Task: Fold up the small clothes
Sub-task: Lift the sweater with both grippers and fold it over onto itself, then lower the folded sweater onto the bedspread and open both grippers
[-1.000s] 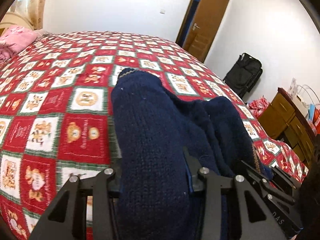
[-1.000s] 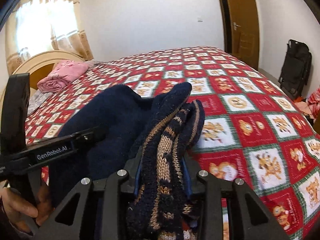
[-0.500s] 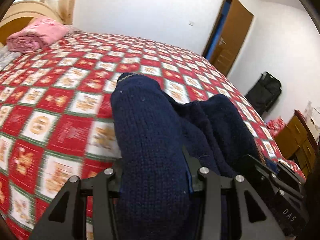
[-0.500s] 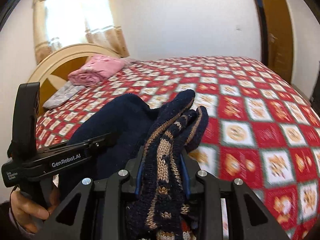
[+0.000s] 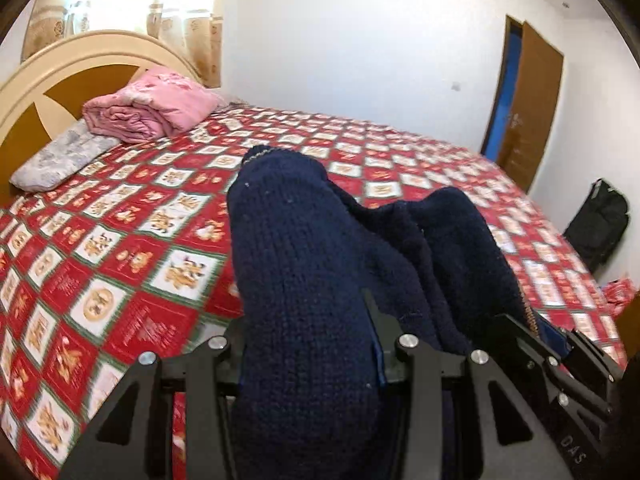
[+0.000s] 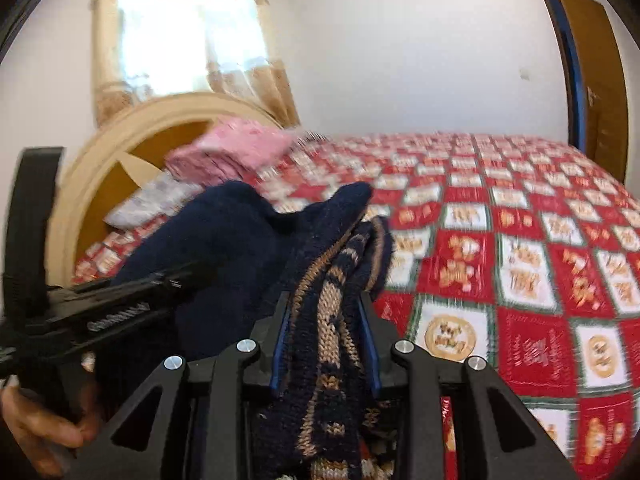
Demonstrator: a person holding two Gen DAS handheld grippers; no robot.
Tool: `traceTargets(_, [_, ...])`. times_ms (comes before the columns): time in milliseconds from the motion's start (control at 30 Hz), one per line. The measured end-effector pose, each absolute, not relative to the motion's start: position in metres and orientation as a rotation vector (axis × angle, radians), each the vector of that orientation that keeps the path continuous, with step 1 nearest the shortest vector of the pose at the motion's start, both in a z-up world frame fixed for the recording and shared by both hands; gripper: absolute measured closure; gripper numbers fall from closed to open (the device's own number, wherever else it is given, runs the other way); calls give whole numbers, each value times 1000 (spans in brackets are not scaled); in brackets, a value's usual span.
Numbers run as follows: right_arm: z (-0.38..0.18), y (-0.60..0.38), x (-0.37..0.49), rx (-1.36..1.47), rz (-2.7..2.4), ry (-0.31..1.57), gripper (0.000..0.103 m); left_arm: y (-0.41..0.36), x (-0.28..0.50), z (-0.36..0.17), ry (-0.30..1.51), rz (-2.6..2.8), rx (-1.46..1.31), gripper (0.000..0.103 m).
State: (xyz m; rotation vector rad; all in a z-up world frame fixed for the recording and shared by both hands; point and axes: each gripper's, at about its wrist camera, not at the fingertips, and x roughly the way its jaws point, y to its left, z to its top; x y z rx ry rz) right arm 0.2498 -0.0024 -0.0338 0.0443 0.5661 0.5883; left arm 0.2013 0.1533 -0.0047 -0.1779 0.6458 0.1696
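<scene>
1. Plainly, both tools were clamped on one navy knitted garment [image 5: 304, 280] held up above the bed [image 5: 132, 264]: the left tool [image 5: 308, 364] gripped a thick plain-knit fold, and the right tool [image 6: 326, 344] gripped a bunched edge with tan patterning.
2. A slip seemed the main risk, since the bulky, stretchy knit was pinched in a rounded wad rather than a flat edge.
3. Uneven pulling between the tools could have twisted the garment, leaving a crooked fold once it was laid on the bed.
4. The wool looked soft, heavy and ribbed; the bed's cover was flat, with red and white squares.
5. Beyond the garment, toward the headboard [image 5: 48, 80], lay a folded pink blanket [image 5: 148, 112].
</scene>
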Motion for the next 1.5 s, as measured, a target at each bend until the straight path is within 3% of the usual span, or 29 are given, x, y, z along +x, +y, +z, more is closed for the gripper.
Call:
traceTargets(33, [-46, 2, 259, 31, 563, 597, 91, 159, 210, -15, 666, 182, -176, 59])
traceTargets(67, [-56, 3, 266, 21, 546, 624, 95, 164, 216, -24, 690, 189, -177, 59])
traceTargets(200, [-78, 2, 275, -16, 521, 682, 95, 185, 236, -72, 822, 250, -193, 54])
traceTargets(233, [-77, 2, 273, -33, 525, 672, 95, 195, 235, -77, 826, 242, -245, 49])
traceTargets(300, [-74, -1, 270, -43, 533, 673, 95, 218, 227, -80, 834, 230, -362, 27])
traceTargets(400, [-63, -26, 265, 53, 507, 673, 95, 236, 211, -76, 835, 234, -379, 10])
traceTargets(500, [-66, -58, 260, 174, 516, 727, 93, 250, 180, -69, 817, 216, -446, 6])
traceTargets(567, [-75, -66, 257, 213, 527, 786, 86, 254, 159, -67, 788, 214, -507, 0])
traceTargets(667, [-90, -73, 254, 295, 576, 853, 69, 253, 141, -73, 767, 202, -591, 0])
traceTargets(767, [-95, -73, 246, 305, 559, 848, 62, 241, 136, -84, 765, 136, -647, 0])
traceTargets(1133, [-101, -63, 249, 274, 529, 952, 61, 207, 154, -98, 841, 246, -490, 0])
traceTargets(1333, [-56, -77, 186, 214, 460, 712, 61, 188, 133, -77, 819, 338, -294, 0])
traceTargets(1500, [-46, -66, 147, 174, 499, 660, 61, 158, 107, -56, 752, 385, -149, 0])
